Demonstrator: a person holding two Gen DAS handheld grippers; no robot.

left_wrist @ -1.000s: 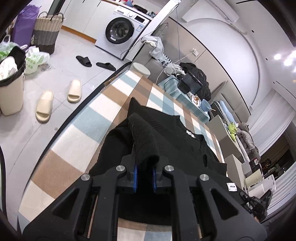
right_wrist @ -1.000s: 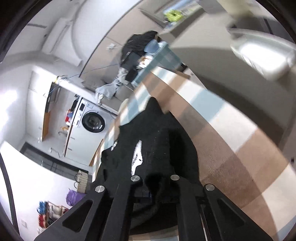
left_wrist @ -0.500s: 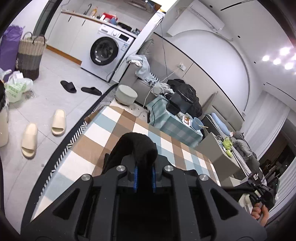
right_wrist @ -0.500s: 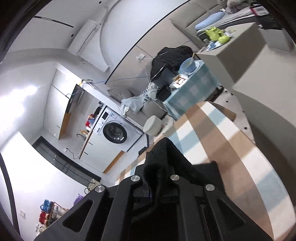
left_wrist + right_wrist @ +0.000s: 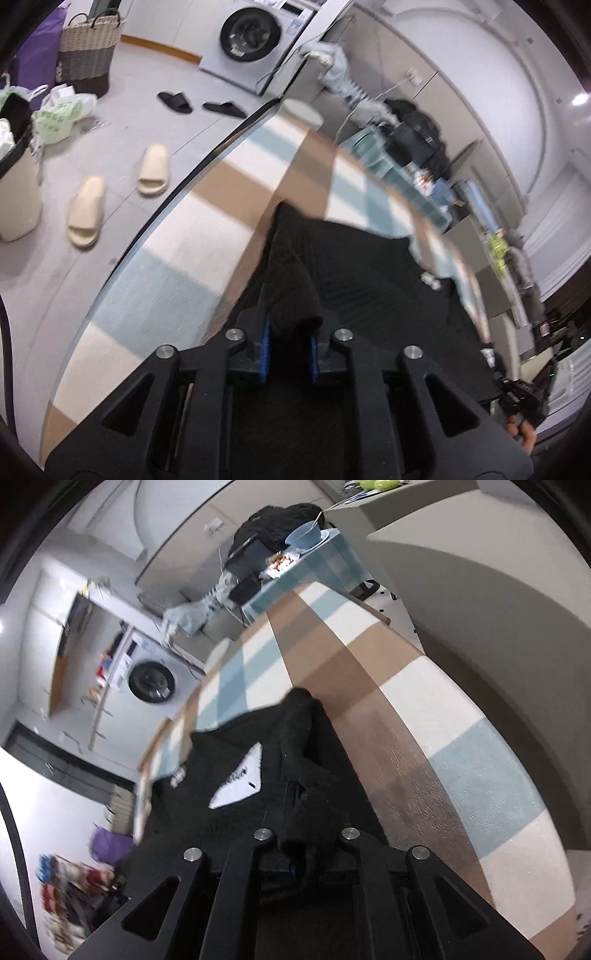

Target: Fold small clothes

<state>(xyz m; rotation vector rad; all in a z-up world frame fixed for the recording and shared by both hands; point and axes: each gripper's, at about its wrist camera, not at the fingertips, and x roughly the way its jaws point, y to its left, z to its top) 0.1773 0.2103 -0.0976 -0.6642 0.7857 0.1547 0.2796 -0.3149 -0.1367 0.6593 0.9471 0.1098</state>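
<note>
Black knit top (image 5: pixel 362 280) on checked cloth (image 5: pixel 192 236); both tools pinch bunched fabric, jaws just easing; slippers (image 5: pixel 118 195) beyond.

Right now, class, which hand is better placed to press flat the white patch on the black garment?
Right, probably. The white patch lies just beside the right tool, whose jaws have just been opening with a fold of the black garment between them.

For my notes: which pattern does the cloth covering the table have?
The tablecloth has large checks of brown, cream and light blue, clearest in the right wrist view.
</note>
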